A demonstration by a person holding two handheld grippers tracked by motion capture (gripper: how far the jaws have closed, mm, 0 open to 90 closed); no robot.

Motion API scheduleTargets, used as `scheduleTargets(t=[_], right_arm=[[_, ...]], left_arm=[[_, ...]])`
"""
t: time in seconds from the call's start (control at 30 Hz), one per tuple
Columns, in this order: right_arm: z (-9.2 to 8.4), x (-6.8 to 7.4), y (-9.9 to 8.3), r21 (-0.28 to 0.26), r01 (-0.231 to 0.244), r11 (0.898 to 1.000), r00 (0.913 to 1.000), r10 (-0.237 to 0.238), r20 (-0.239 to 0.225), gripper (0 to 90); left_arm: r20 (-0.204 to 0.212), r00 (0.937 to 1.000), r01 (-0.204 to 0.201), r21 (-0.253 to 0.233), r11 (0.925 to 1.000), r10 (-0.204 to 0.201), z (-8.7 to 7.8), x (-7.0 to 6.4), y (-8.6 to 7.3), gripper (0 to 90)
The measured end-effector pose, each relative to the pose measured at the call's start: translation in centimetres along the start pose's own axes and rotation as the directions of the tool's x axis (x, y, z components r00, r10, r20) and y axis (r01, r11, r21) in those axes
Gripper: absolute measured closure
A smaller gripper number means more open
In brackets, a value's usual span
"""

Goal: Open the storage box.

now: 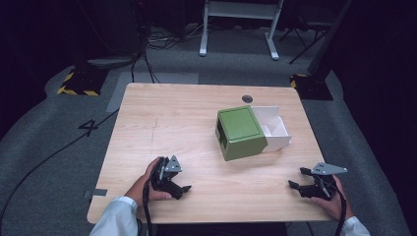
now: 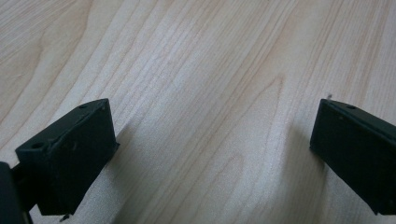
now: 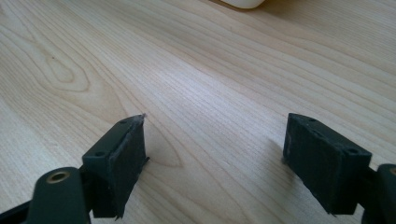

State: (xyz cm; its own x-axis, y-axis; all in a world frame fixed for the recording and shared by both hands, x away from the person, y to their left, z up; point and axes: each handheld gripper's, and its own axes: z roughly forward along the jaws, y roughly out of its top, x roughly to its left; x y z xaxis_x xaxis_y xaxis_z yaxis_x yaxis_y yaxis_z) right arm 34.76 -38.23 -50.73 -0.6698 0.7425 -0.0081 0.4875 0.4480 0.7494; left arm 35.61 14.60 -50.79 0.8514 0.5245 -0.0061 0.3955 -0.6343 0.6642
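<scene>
Left gripper [image 1: 183, 191] and right gripper [image 1: 296, 178], both spread wide, rest well short of the green box [image 1: 240, 132].

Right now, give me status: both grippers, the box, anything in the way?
Left gripper open, empty, low over the table. Right gripper open, empty, near front edge. Green box mid-table, white drawer slid out. Nothing between grippers and box.

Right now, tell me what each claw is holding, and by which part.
Nothing is held. The left claw and right claw are both open over the bare light wooden table.
</scene>
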Motion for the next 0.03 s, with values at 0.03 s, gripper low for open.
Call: scheduleTargets(t=[0.03], right_arm=[[0.0,0.0,0.0,-0.001,-0.001,1.0,1.0,0.001,0.0,21.2]], left_arm=[[0.0,1.0,0.0,0.0,1.0,0.0,0.0,0.0,0.0,0.2]])
